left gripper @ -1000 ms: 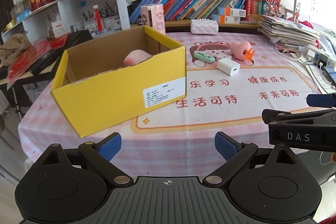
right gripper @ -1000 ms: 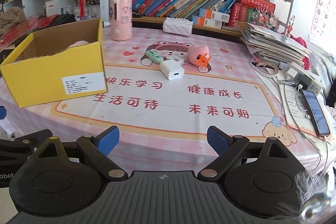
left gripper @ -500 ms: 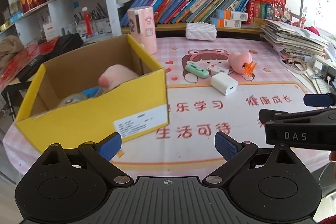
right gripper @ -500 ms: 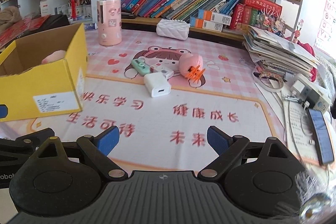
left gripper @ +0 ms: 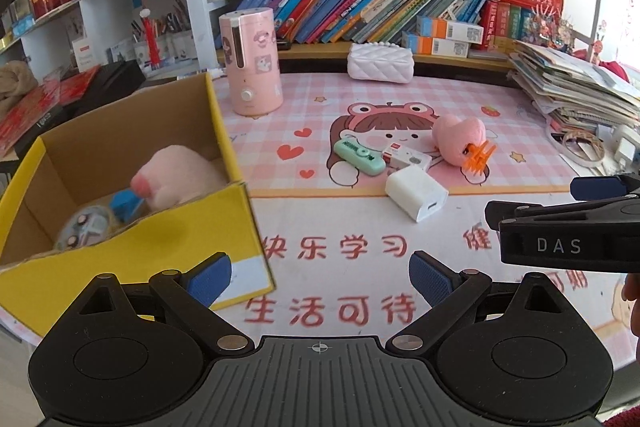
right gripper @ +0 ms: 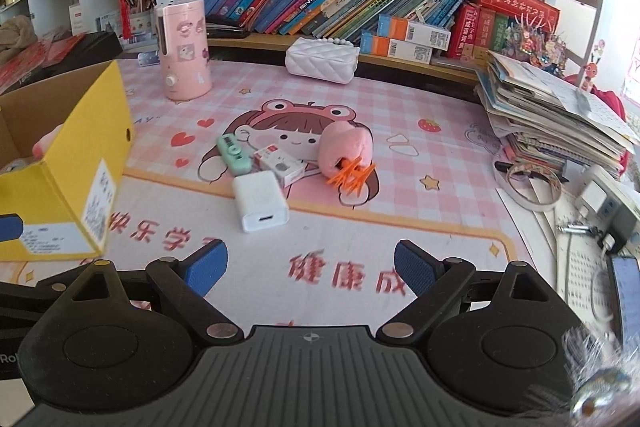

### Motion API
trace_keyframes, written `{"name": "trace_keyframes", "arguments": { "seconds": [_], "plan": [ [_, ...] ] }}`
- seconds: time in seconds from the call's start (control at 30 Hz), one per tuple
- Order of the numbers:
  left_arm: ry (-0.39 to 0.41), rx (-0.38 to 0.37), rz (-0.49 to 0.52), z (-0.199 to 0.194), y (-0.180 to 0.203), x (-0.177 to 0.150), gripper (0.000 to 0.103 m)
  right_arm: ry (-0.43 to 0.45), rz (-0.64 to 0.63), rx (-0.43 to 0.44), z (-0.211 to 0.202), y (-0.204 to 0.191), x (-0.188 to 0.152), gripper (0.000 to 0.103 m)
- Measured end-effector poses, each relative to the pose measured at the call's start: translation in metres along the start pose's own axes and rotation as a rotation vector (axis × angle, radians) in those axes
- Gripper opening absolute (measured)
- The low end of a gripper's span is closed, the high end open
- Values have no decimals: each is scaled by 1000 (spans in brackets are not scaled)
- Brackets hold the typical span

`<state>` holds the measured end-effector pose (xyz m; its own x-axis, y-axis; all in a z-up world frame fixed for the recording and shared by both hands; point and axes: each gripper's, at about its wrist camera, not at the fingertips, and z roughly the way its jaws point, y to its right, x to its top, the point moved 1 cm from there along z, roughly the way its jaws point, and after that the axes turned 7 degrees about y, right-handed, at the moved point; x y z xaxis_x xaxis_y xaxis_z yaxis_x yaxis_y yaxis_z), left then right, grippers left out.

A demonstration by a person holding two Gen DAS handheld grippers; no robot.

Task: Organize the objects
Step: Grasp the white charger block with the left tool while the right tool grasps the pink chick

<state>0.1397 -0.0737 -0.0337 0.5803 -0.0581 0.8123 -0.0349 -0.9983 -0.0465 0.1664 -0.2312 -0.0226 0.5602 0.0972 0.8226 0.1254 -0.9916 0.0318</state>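
pink humidifier point(right gripper: 183, 51) upright at table's far side. white quilted purse point(right gripper: 321, 59) near shelf edge. leaning books point(right gripper: 320, 3) on shelf. paper stack point(right gripper: 548, 115) right, tape roll point(right gripper: 532, 187) beside it.

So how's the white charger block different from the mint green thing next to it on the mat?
The white charger block is a chunky cube with a port in its near face; the mint green item is flatter, longer, with rounded ends. The charger lies nearer the right gripper, the green one farther back. Both lie loose on the pink mat.
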Motion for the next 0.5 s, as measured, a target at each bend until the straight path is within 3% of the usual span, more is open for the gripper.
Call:
{"name": "trace_keyframes", "arguments": {
  "seconds": [0.5],
  "plan": [
    [-27, 31, -11, 36, 29, 18, 97, -1, 17, 92, 44, 37, 21, 88]
  ]
}}
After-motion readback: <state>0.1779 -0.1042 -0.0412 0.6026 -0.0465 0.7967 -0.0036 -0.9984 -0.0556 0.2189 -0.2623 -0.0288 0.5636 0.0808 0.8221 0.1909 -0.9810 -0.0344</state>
